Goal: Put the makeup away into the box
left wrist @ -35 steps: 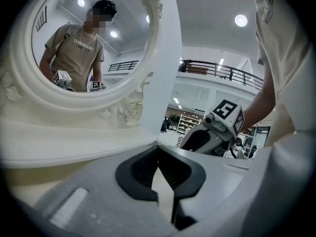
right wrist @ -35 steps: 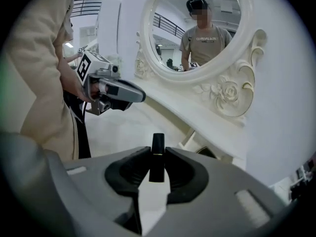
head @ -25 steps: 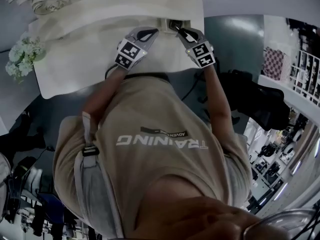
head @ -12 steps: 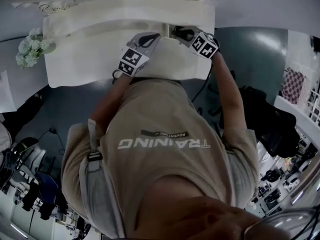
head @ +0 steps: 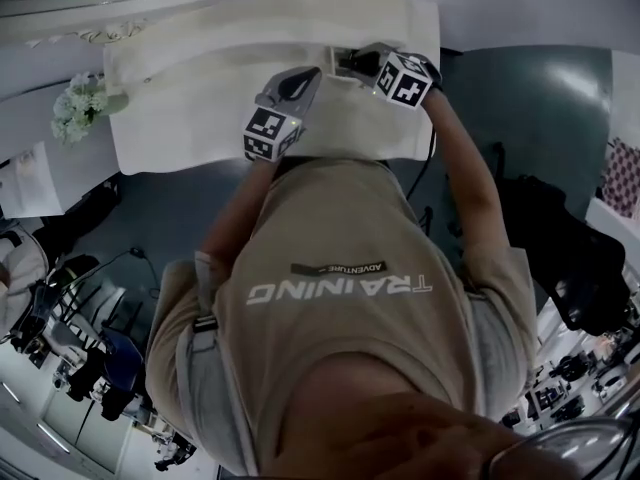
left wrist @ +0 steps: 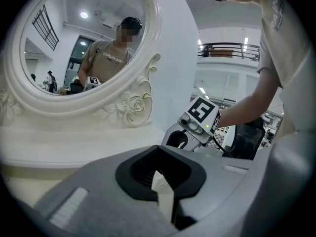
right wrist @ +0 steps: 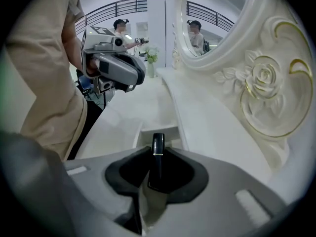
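Right gripper view shows the right claw (right wrist: 155, 177) clamping a slim black makeup stick (right wrist: 157, 154), long axis pointing up-frame at the white open box (right wrist: 160, 131) just beyond; left claw (left wrist: 164, 194) sits closed, empty.

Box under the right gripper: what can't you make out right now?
Box contents: right gripper view, blocked by the black tube and gripper body; head view, covered by the right gripper.
Tube's lower end: sunk between the jaws.
Left gripper view: box not shown.

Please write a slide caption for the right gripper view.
Right gripper holds a slim black makeup tube by the white box.
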`<state>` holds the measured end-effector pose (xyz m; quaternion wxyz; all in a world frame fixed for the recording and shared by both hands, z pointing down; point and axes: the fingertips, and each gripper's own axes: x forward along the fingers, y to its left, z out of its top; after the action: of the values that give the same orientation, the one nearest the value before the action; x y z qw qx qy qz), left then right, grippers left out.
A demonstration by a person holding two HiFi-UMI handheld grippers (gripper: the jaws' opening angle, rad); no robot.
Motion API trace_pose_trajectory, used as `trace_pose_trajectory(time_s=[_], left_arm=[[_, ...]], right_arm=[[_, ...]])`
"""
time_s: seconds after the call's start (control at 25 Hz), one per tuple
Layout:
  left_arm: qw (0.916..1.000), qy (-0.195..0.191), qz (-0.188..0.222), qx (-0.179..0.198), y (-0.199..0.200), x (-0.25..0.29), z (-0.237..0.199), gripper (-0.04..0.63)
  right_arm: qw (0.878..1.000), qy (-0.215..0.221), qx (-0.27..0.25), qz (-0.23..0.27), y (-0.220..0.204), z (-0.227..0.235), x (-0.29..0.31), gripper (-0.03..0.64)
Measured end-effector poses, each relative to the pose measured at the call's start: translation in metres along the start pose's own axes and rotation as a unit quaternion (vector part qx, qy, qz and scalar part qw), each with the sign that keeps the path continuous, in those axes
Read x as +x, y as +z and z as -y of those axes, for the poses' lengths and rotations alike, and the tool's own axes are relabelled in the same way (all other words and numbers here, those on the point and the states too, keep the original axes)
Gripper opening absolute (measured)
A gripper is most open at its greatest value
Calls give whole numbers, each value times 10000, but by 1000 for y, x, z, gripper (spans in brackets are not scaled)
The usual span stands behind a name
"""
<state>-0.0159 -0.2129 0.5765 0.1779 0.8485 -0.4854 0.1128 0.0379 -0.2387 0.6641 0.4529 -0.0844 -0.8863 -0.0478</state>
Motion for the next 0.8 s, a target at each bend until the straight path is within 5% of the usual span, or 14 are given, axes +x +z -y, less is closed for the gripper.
trace_pose_trajectory(time_s=[0.52,0.8], left_arm=[[9994,141,-100,298,11,1,23,8],[9984,-80,-298,484,8,3,36,8]], right_arm=[[9991,-217,-82,360,-4,0,-14,117],[9947,-661,371,689,-13,1,-39,117]])
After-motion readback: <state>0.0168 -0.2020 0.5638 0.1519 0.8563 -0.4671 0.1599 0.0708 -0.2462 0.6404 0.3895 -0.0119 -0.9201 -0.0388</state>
